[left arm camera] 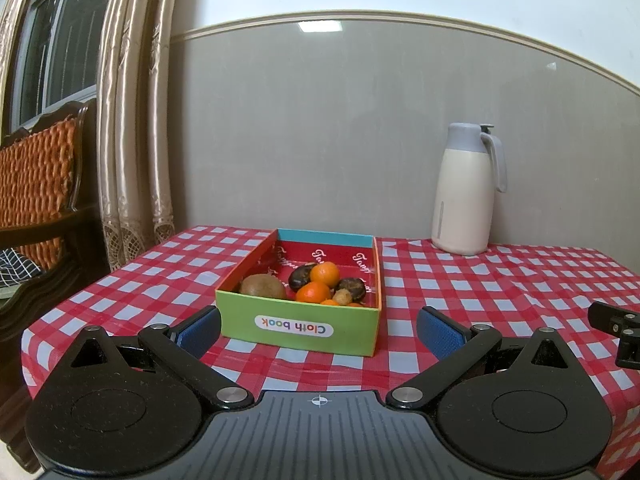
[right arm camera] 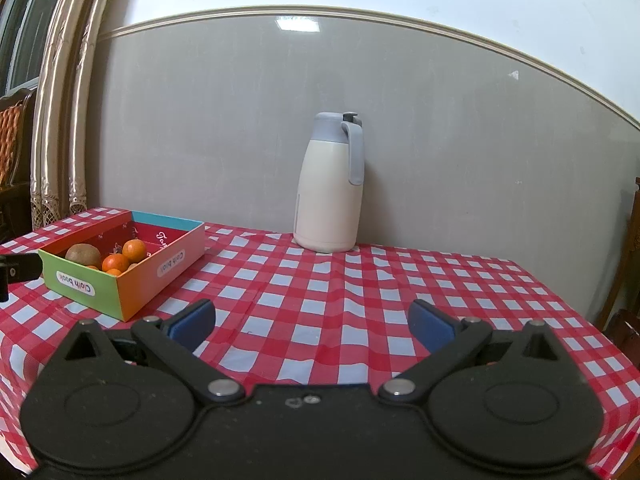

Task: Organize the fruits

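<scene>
A surface (left arm camera: 480, 292) covered by a red-and-white checked cloth is seen from both wrist views. An open box (left arm camera: 296, 326), marked "Cloth book" on its green front wall, is set on it toward the left side. Inside the box are gathered a kiwi (left arm camera: 262, 286), two oranges (left arm camera: 325, 273), two dark round fruits (left arm camera: 302, 276) and a small tan piece that cannot be identified; the fruits are bunched together toward the near end. The left hand-held gripper (left arm camera: 318, 330) is held just in front of the box, its blue-padded fingers (left arm camera: 198, 330) spread wide with nothing between them, the front wall lying in the gap. The right hand-held gripper (right arm camera: 312, 322) is held to the right of the box, likewise spread and empty, over bare cloth. A white jug (right arm camera: 328, 184) with a grey lid and handle is stood upright at the back of the surface against the wall, well apart from the box.
</scene>
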